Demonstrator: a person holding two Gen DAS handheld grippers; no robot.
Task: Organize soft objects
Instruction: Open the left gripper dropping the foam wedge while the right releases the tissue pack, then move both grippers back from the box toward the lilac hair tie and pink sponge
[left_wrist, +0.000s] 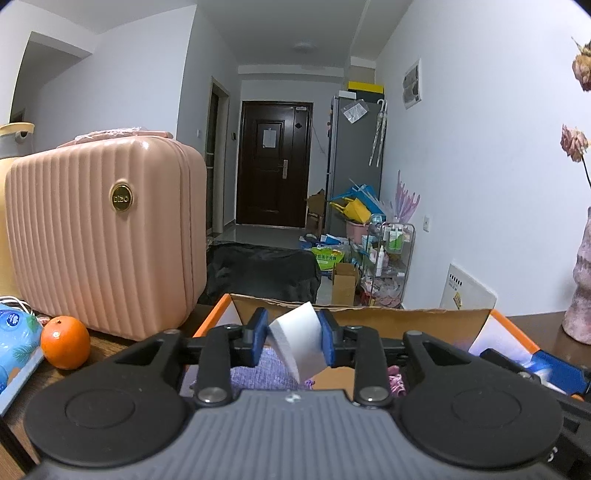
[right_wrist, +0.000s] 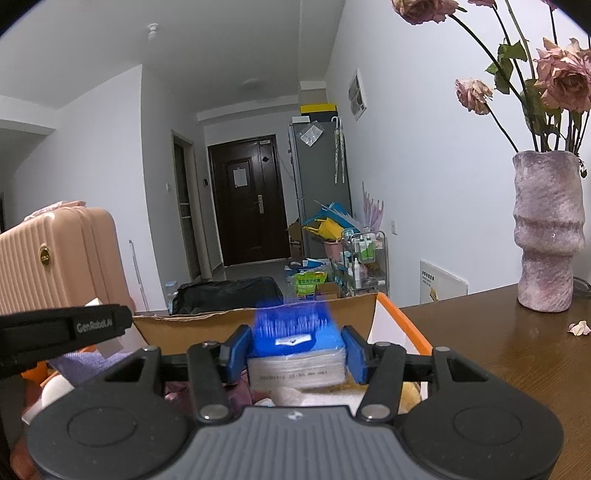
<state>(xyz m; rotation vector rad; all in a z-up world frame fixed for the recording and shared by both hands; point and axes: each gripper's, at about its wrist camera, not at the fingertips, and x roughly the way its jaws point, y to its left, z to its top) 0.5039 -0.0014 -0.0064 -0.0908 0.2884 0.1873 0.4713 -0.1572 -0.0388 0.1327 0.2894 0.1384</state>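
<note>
My left gripper (left_wrist: 293, 338) is shut on a white sponge block (left_wrist: 297, 341), held tilted over an open cardboard box with orange flaps (left_wrist: 369, 319). A purple cloth (left_wrist: 266, 373) and a pink item (left_wrist: 395, 380) lie inside the box. My right gripper (right_wrist: 295, 350) is shut on a blue tissue pack (right_wrist: 295, 341) and holds it over the same box (right_wrist: 207, 325), above soft items inside. The left gripper's body (right_wrist: 62, 332) shows at the left of the right wrist view.
A pink suitcase (left_wrist: 107, 232) stands on the wooden table at left, with an orange (left_wrist: 64, 347) and a blue tissue package (left_wrist: 14, 339) beside it. A purple vase with dried roses (right_wrist: 546, 229) stands on the table (right_wrist: 498, 350) at right.
</note>
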